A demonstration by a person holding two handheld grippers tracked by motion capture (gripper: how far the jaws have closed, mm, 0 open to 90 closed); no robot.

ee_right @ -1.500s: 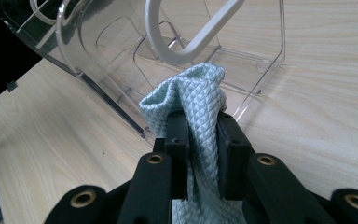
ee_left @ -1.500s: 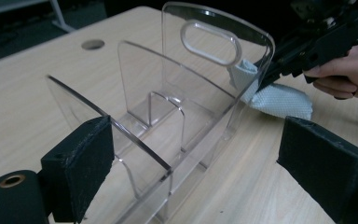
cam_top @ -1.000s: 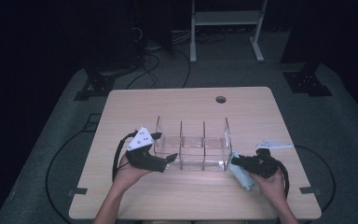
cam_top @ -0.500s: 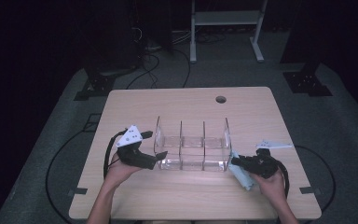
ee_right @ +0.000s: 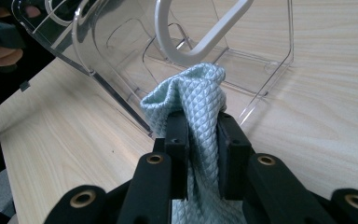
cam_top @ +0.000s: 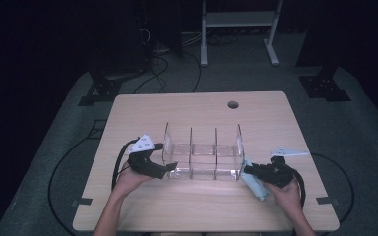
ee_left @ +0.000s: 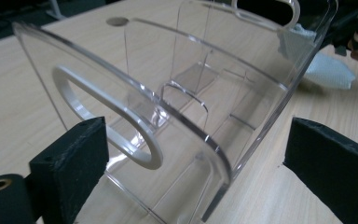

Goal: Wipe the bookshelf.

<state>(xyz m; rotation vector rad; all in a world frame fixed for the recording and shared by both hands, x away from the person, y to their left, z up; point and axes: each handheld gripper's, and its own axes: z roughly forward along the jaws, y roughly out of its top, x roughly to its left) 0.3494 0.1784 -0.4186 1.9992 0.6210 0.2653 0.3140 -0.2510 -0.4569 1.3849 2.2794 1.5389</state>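
Clear acrylic organizer point(cam_top: 203, 158) standing near middle of wooden table point(cam_top: 142, 110), upright dividers splitting it into compartments, oval handle cutouts in both end walls. Left gripper point(cam_top: 170, 168) at organizer's left end, low on near corner; in left gripper view, jaws spread wide either side of that end wall point(ee_left: 135, 135), having just eased closer together by a little, wall between them but pads not pressing on it. Right gripper point(cam_top: 246, 170) at organizer's right end, just beside near corner; jaws clenched tight on light blue cloth point(ee_right: 191, 100), waffle-textured, bunched up above pads and pushed against right end wall below handle cutout point(ee_right: 200, 28). Rest of cloth point(cam_top: 257, 187) trailing on tabletop beside organizer's right end, under right hand point(cam_top: 286, 189). Left hand point(cam_top: 130, 179) on near side of organizer's left end. Round cable hole point(cam_top: 233, 104) in tabletop beyond organizer, well apart.
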